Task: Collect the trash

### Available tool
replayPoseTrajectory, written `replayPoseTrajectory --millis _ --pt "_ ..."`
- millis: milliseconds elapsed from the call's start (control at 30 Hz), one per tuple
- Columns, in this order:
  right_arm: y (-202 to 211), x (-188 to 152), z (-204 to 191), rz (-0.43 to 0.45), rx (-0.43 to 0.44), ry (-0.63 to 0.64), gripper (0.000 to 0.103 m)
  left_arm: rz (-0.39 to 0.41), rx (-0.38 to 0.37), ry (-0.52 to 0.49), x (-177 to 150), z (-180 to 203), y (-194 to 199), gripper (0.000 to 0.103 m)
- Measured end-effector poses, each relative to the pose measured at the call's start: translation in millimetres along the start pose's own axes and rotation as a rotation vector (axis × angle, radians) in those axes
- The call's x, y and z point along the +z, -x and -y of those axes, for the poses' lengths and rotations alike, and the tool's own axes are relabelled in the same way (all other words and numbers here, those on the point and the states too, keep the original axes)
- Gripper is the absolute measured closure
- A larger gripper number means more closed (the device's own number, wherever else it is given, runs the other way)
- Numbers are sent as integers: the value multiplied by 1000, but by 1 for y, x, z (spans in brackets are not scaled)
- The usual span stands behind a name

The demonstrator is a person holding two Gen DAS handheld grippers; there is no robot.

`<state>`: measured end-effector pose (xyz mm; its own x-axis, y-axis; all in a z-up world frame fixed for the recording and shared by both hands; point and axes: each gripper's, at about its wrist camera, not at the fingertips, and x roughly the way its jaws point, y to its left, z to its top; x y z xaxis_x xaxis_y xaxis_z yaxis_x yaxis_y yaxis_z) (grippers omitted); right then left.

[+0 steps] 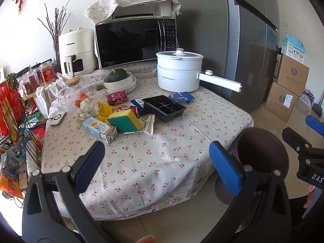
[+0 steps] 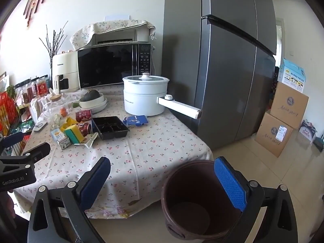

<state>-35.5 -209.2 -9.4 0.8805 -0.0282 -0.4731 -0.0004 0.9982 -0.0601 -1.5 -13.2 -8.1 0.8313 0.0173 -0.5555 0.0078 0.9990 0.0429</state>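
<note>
While the left wrist view looked down over the tabletop point(image 1: 154, 162), the left gripper point(image 1: 160, 162) hung above bare cherry-print cloth, its fingers point(image 1: 226, 170) spread wide and empty. Trash lay heaped toward the far left: a milk carton point(image 1: 100, 129), a yellow-green sponge point(image 1: 123, 121), a red can point(image 1: 116, 98), a black plastic tray point(image 1: 164, 107), a blue packet point(image 1: 183, 97). Behind stood a white pot point(image 1: 179, 73) and a microwave point(image 1: 135, 42). A brown bin point(image 1: 263, 151) sat on the floor just off the tabletop's right edge.

Right wrist view: right gripper point(image 2: 162, 182) with fingers point(image 2: 229, 180) spread, nothing between the pads; bin point(image 2: 192, 212) directly below, open mouth up, apparently empty. Left gripper point(image 2: 26, 154) at left edge. Trash heap well apart from bin
</note>
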Motion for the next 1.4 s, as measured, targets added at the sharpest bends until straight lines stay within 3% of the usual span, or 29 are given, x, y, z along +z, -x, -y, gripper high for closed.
replayPoseTrajectory --millis 1400 --pt "-3 -1 -4 -19 17 9 0 -12 -8 4 -3 -6 -1 1"
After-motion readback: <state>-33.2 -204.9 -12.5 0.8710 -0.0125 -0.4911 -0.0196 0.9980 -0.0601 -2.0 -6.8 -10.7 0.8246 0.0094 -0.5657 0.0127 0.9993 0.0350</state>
